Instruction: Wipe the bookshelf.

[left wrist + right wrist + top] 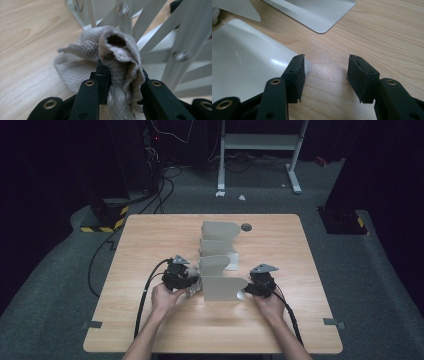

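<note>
Dark grey carpet and black equipment surround a light wooden table (150, 240) that carries the work, with a white metal stand on the floor beyond its far edge. Down the middle of the table, from near the far edge towards the person's edge, runs a pale grey folding metal rack with curved upright plates (218, 262); I count about four plates, though the far ones overlap and the count is not certain. One crumpled grey-beige paper towel with a quilted pattern (117, 52) is pinched in the left gripper (186, 281), whose jaws are closed tight on its bunched middle, so the loose folds stand up beyond the tips. That towel sits just beside the left end of the nearest plate, with the rack's slanted bars and rivets directly ahead of it, so the surface to be wiped lies forward and slightly to the right of the left jaws. The right gripper (325, 72) holds nothing; its jaws stand apart, one of them over the rounded corner of the nearest plate's flat foot (247, 62). The plate's long axis runs from one gripper to the other, parallel to the near edge. Two grippers, one towel, one rack, and a small dark round disc (246, 226) near the far edge.
</note>
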`<act>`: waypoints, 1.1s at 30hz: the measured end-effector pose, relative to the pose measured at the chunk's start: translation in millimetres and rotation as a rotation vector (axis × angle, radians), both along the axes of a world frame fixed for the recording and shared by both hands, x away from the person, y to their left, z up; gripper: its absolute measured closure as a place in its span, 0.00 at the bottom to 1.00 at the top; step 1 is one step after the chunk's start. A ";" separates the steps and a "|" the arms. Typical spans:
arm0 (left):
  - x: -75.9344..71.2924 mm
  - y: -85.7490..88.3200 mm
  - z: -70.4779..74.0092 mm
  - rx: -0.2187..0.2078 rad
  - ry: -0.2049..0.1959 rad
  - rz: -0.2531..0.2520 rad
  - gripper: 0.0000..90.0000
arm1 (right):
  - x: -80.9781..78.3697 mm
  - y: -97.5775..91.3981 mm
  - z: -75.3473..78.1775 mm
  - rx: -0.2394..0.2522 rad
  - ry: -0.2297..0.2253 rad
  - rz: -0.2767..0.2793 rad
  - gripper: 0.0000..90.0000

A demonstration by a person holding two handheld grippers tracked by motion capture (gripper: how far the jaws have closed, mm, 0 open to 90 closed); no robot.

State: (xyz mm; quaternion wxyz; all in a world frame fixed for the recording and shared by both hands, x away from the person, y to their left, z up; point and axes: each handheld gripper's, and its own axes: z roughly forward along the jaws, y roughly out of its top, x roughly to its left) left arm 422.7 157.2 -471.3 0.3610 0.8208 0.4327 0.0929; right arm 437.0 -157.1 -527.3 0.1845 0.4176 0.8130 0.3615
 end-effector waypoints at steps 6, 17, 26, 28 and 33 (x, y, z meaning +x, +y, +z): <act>5.6 -8.5 6.4 0.008 -0.009 -0.015 0.81 | -0.1 0.1 0.0 0.000 0.000 -0.001 0.54; 10.0 -10.1 34.7 -0.047 -0.066 -0.024 0.81 | -0.3 0.3 0.0 0.000 0.001 -0.001 0.54; -1.2 4.5 67.8 -0.158 -0.138 -0.024 0.81 | -0.3 0.3 0.0 0.000 0.001 -0.001 0.54; -4.5 4.1 69.9 -0.152 -0.140 -0.027 0.81 | -0.3 0.3 0.0 0.000 0.002 -0.002 0.54; -9.1 1.7 64.0 -0.127 -0.134 -0.032 0.81 | -0.4 0.4 0.0 0.000 0.001 -0.002 0.54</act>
